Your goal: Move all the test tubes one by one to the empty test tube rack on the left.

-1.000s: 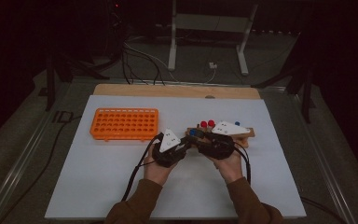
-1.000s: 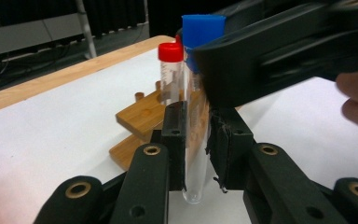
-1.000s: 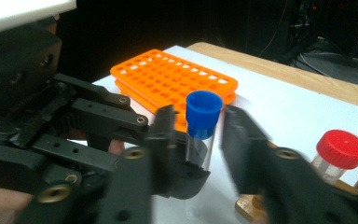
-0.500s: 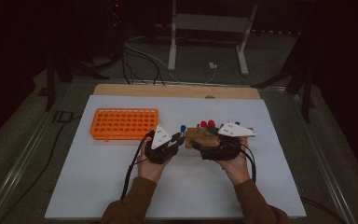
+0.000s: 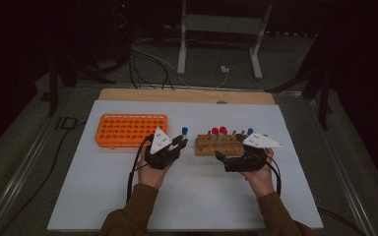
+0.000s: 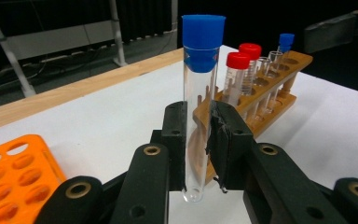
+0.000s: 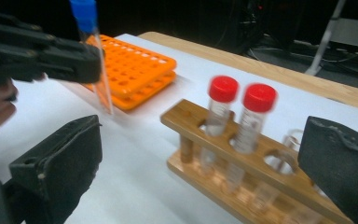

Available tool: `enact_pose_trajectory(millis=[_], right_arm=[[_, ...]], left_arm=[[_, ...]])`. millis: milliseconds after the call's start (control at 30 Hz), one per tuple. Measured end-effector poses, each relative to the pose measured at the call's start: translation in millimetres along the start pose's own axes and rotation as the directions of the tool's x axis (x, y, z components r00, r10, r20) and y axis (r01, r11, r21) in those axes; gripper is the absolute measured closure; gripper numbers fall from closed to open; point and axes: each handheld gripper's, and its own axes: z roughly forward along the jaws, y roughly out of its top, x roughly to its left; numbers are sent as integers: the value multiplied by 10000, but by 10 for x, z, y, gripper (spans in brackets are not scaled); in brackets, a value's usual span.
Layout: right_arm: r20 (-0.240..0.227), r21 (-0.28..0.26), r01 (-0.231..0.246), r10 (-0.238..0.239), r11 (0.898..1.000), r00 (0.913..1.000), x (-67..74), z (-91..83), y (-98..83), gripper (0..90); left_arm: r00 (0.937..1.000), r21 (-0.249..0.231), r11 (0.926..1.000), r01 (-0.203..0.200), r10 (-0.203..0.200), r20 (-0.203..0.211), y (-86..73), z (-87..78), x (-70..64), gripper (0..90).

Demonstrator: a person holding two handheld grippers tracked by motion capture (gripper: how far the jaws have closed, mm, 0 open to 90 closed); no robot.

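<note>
Left hand-held gripper (image 6: 196,140): jaws clamped on a clear tube with a blue cap (image 6: 200,93), which stands upright between the pads; the cap rises above the jaws and the rounded bottom hangs below them, clear of the surface.
Left hand-held gripper, high view (image 5: 177,143): between the orange rack and the wooden rack, the blue cap (image 5: 184,131) at its tip.
Right hand-held gripper (image 7: 205,163): jaws wide apart, having just been opening, with nothing pressed between the pads; the wooden rack lies in the gap ahead of them.
Right hand-held gripper, high view (image 5: 226,158): just in front of the wooden rack, on the person's side.
Wooden rack (image 5: 219,145): on the white surface (image 5: 202,196), right of centre; it carries two red-capped tubes (image 7: 223,107) side by side, one blue-capped tube (image 5: 250,132) and some uncapped ones.
Orange rack (image 5: 130,130): left of the wooden rack and well apart from it, its holes empty as far as can be seen.
</note>
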Motion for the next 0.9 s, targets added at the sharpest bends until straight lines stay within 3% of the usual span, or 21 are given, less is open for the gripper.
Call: enact_pose_trajectory(millis=[567,900], right_arm=[[611,47,-380,376,9993,9974,-275,-275,-245,0],[825,-58,-593,596,9982,9948,-346,-401,-345,0]], left_arm=[[9989,-197,9998,56,-66,-470,9,-111,195,767],[9960,-303,9995,17,-44,-888,49,-179,352,767]])
